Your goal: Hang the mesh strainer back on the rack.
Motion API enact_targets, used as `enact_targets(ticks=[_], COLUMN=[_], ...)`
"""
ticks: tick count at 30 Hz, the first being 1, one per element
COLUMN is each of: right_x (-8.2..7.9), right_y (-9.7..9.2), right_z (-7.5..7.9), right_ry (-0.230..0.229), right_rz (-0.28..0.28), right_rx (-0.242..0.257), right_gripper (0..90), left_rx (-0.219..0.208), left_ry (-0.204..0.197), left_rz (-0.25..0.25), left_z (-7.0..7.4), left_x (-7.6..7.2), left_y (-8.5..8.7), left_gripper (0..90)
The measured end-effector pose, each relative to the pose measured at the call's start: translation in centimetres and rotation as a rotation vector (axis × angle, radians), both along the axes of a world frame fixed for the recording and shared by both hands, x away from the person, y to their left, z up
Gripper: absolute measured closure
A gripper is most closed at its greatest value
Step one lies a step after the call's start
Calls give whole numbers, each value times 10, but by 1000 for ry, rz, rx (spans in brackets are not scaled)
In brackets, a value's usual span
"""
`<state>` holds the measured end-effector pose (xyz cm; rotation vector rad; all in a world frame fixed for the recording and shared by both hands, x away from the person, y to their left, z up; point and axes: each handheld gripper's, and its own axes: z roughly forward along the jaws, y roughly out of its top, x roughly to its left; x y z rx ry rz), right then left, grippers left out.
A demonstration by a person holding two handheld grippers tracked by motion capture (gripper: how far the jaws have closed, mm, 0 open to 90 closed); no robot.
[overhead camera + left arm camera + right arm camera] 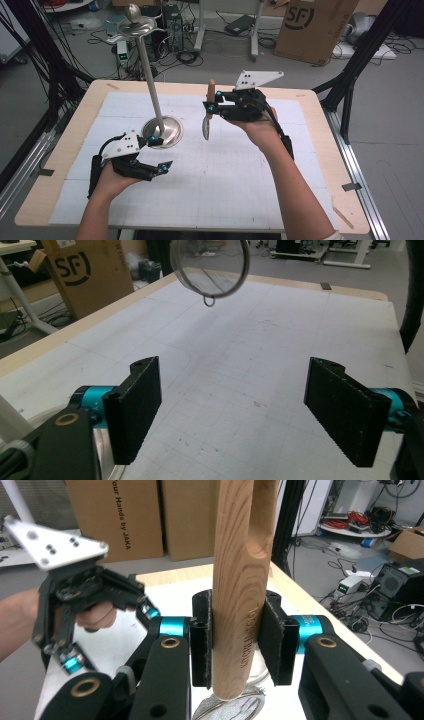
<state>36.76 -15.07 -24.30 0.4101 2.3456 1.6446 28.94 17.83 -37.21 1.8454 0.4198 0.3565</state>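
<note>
- Left gripper (157, 155) sits low over the table (65, 150) with its jaws spread wide and nothing between them, just beside the round base of the metal stand (172, 131); best to keep it parked there, ready to steady the base if the stand rocks
- The stand's slanted pole rises to a top disc with a knob, which looks like where the utensil is meant to hang, though I cannot tell what hook it offers
- The strainer (206, 127), a small mesh one with a wooden handle (245, 580), hangs in the air right of the pole, mesh end down, clear of the table
- Right gripper (212, 105) is clamped firmly on that handle, pads pressing both sides; hold the grip tight and the handle upright so the mesh does not swing
- Bring the little ring at the mesh rim (209, 301) toward the stand slowly, keeping off the pole
</note>
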Motion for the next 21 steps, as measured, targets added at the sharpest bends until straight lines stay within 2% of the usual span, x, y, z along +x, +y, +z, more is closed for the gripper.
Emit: enact_targets(ticks=[8, 16, 21], right_x=[17, 34, 43], right_y=[16, 35, 49], right_z=[21, 35, 49], right_ry=[-20, 10, -1], right_rz=[30, 36, 46], right_rx=[-30, -47, -53], right_gripper=[695, 694, 695], left_rx=[-8, -11, -15], left_ry=[-1, -4, -5], left_rz=[18, 18, 18], left_z=[0, 0, 0], left_x=[0, 0, 0], left_y=[2, 1, 1], left_gripper=[222, 218, 217])
